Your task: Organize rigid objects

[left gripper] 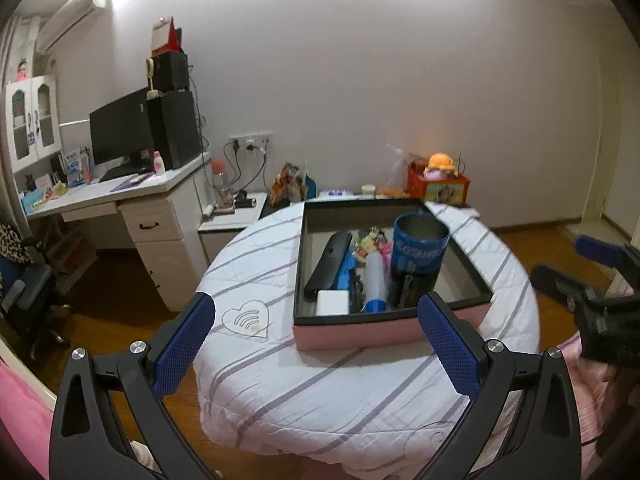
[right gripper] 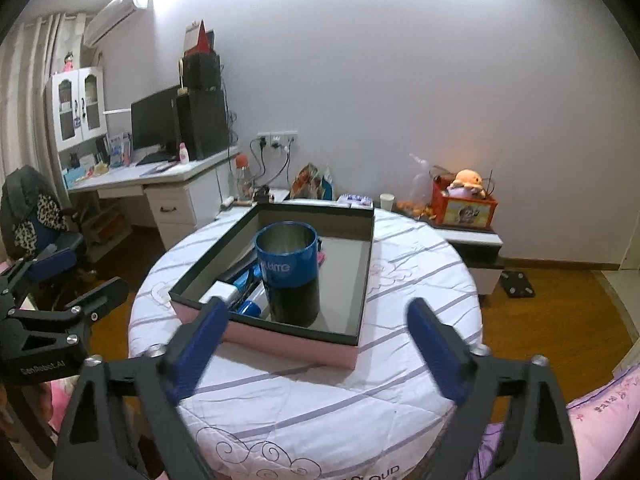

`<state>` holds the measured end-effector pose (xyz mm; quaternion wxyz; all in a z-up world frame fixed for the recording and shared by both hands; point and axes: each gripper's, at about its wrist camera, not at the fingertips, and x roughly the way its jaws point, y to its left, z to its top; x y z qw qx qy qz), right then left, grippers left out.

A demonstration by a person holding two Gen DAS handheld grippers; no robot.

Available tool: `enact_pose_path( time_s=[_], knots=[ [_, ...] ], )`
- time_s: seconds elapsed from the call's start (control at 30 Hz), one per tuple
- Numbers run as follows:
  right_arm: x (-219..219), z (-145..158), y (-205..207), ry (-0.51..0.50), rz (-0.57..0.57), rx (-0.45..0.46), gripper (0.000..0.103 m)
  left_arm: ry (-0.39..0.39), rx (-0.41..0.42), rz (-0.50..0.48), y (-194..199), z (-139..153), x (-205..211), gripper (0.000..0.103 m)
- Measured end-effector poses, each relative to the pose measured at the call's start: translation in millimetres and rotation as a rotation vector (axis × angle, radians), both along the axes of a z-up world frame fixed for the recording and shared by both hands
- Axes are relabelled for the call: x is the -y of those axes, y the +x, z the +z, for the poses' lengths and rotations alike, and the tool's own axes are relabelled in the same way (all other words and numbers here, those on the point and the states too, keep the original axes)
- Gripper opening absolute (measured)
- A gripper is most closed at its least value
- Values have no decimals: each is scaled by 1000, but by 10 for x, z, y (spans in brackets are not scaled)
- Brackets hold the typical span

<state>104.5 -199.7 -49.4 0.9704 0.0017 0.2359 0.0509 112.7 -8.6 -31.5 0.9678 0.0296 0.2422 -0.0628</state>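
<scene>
round table [left gripper: 320,392] under a white quilt with purple stripes fills the middle of the room, heart logo stitched on it near the left side. on it sits a shallow box [left gripper: 360,330], pink outside, black rim and dark inside. in the box a blue-and-black can [right gripper: 289,276] stands upright, open top, near the front middle; left of it lie a black flat case [left gripper: 329,266], a white-and-blue tube [left gripper: 376,280], a small white block [left gripper: 333,302] at the front left corner, and some blue and colourful bits too jumbled to tell. right half of the box is bare. left gripper [left gripper: 316,344] hangs over the near table edge, blue pads spread wide, nothing between them. right gripper [right gripper: 316,350] same, fingers wide apart, empty, short of the box front wall. each gripper shows at the edge of the other's view. behind: white desk [left gripper: 132,190] with monitor [left gripper: 120,128] and black speakers on the left, low cabinet with an orange box [right gripper: 466,210] and an orange plush on it by the wall.
</scene>
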Motion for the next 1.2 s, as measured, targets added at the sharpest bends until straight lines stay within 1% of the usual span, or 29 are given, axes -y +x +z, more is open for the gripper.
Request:
enact_pose_path(
  time_s=[0.07,0.2,0.3,0.63,0.7,0.8,1.0,1.1,1.2],
  knots=[
    [0,45,-79,-5,-3,30,103,-20,14,-6,-59,44,14,102],
    [-2,120,-195,-18,-15,58,103,-53,51,-15,-213,114,46,103],
    [0,166,-301,-17,-18,84,103,-58,72,-23,-334,162,69,103],
    [-60,326,-681,-25,3,171,103,-6,168,4,-800,345,112,103],
    [-68,385,-739,-23,4,182,103,5,175,5,-851,406,123,103],
    [-73,492,-839,-13,10,211,103,10,220,16,-950,536,137,103],
    [-121,711,-1021,-11,6,299,103,-27,336,43,-1187,861,84,103],
    [-149,784,-1085,-8,9,337,103,-48,373,54,-1284,968,48,103],
    [-182,818,-1123,-17,2,356,103,-66,386,64,-1336,998,24,103]
  ],
)
